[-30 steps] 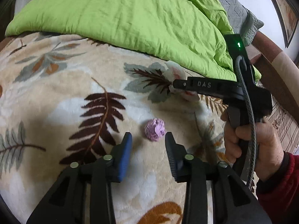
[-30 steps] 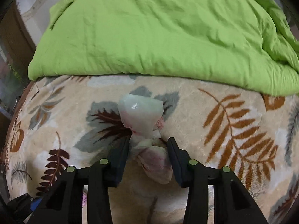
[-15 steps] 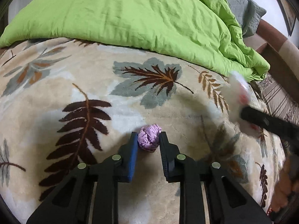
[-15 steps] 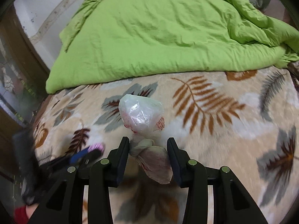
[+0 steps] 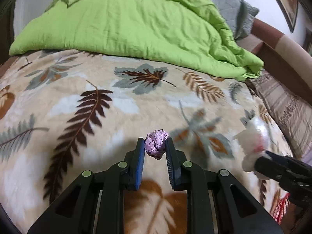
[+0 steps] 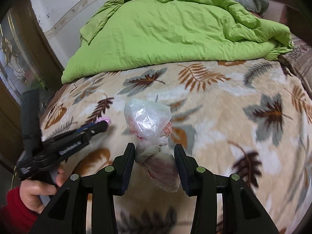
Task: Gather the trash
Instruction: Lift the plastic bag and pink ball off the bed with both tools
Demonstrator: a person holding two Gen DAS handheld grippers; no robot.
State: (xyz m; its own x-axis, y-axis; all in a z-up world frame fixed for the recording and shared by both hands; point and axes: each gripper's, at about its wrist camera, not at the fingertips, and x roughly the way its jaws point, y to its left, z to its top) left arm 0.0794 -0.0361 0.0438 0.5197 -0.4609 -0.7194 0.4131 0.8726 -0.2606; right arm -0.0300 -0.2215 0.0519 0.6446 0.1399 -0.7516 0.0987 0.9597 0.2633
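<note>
Left gripper [image 5: 155,146]: black plastic arms with blue ribbed pads, lower centre of the left wrist view; its jaws have just been closing and now clench the ball between them.
Crumpled lilac paper ball [image 5: 156,144]: small, creased and matte, pinched between both pads at the fingertips, its top showing past them.
Right gripper [image 6: 154,157]: same black frame with dark pads, lower centre of the right wrist view; clamped on the knotted neck of the bag.
Knotted translucent white plastic bag [image 6: 148,119]: thin, shiny and wrinkled, with red print; the puffed part sticks out beyond the fingertips, a pinkish tail hangs back between the jaws. In the left wrist view it shows as a white blur at the right edge.
Person's hand [image 6: 36,192]: lower left of the right wrist view, wrapped around the left gripper's handle, above a red knitted sleeve [image 6: 14,212].
Beige fleece blanket with leaf pattern [image 5: 136,105]: plush, soft pile, printed with brown, grey and orange fern and maple leaves; fills the middle of both views beneath the grippers.
Lime green quilt [image 5: 126,23]: crumpled smooth fabric, bunched across the top of both views, lying on the blanket's far edge.
Grey quilted pillow [image 5: 236,9]: upper right of the left wrist view, behind the quilt.
</note>
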